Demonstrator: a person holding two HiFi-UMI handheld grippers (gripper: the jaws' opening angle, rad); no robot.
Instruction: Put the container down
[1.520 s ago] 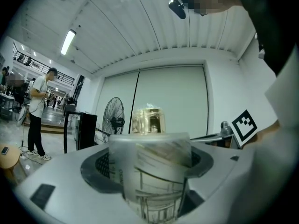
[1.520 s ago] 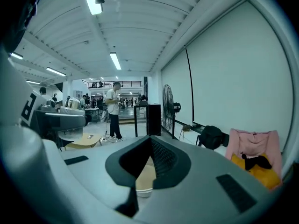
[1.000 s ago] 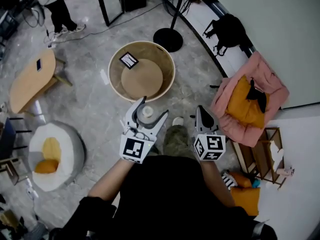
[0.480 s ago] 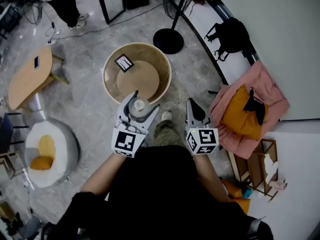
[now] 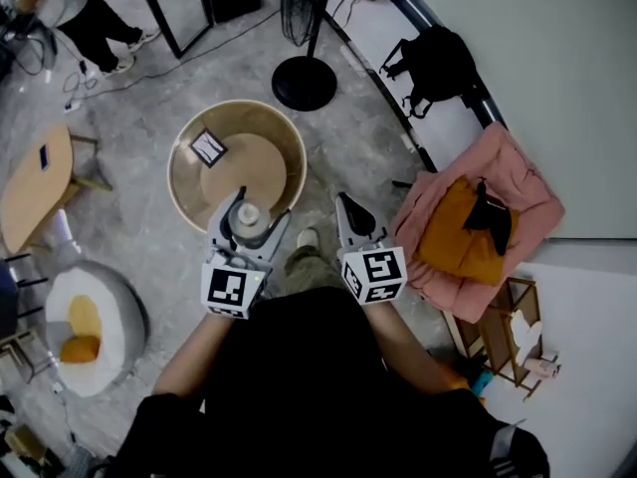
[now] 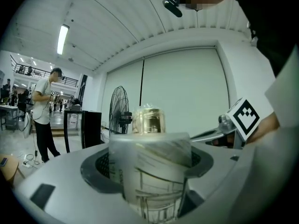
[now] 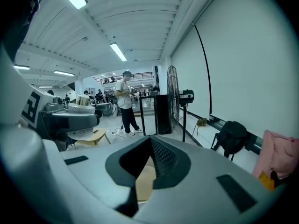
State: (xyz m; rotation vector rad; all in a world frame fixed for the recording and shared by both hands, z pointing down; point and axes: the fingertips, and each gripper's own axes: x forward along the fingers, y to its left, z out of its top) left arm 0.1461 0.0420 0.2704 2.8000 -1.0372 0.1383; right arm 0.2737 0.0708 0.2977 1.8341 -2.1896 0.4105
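We see the container (image 6: 150, 169) as a cloudy, see-through plastic cylinder with dark printed lines on its wall and a shiny gold-coloured cap on top. It stands upright, clamped at its lower body between the jaws of the left gripper (image 5: 255, 210), with the cap rising clear above them. From the head view we see its pale round top over the near rim of the round wooden counter (image 5: 179, 182).

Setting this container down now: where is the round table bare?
The round table is bare across its centre and right side, inside the rim. Only a square card sits at upper left. The container, in the left gripper, hangs over the near edge.
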